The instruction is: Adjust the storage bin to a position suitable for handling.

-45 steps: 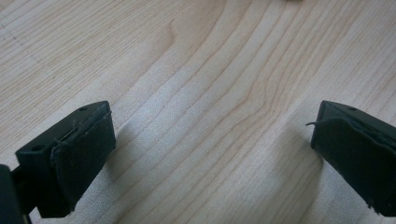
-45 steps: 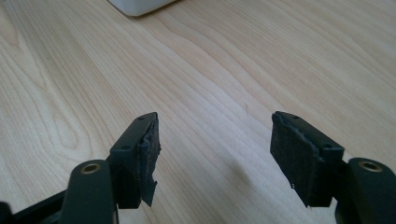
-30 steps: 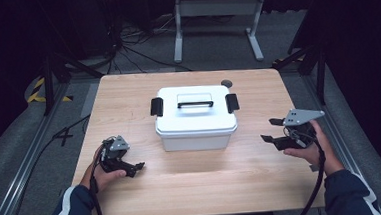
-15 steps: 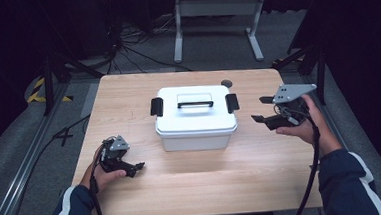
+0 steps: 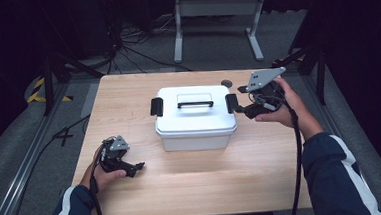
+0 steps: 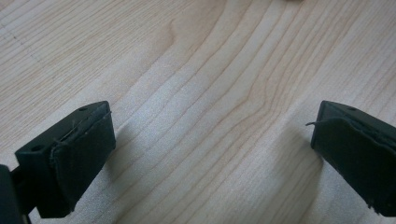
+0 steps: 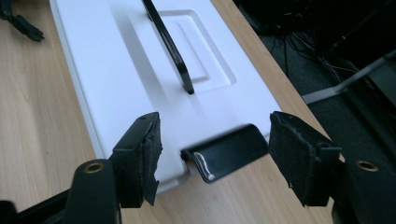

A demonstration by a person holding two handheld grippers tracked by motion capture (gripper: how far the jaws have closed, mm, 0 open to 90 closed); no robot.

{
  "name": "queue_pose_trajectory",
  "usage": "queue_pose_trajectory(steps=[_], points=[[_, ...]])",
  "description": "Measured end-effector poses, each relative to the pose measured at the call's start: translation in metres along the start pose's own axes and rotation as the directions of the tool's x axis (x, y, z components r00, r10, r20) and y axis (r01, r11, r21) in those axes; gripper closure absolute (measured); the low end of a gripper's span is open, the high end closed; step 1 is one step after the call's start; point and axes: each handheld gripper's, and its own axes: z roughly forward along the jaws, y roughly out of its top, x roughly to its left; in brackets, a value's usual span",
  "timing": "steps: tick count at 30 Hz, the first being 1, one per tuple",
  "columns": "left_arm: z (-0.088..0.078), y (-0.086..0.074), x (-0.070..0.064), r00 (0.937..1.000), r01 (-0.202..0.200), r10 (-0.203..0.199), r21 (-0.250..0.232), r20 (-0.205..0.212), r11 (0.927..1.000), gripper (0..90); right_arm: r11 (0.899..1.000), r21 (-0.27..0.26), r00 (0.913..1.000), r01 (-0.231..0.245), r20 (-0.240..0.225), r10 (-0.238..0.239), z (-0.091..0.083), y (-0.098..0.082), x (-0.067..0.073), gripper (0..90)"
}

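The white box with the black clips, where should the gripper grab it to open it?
Probably the black clip on the white box end nearest the right gripper, coming from that side: it sticks out like a tab, already between the open jaws.

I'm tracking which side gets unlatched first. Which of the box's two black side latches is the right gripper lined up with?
The latch on the white box's right end: it sits between the right gripper's open jaws, untouched. The other latch is on the far end.
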Motion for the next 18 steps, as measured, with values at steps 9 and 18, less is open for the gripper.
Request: queue_pose_trajectory(steps=[9,18], points=[[0.000,0.000,0.000,1.0000,-0.001,0.001,-0.001,0.000,1.0000,0.2,0.993,0.095,0.9967,0.064,-0.055,-0.059,0.029,0.027,0.001,33.1],[0.000,0.000,0.000,1.0000,0.005,-0.005,-0.001,0.000,1.0000,0.2,0.974,0.177,0.9855,0.142,-0.118,-0.122,0.058,0.049,0.003,39.8]])
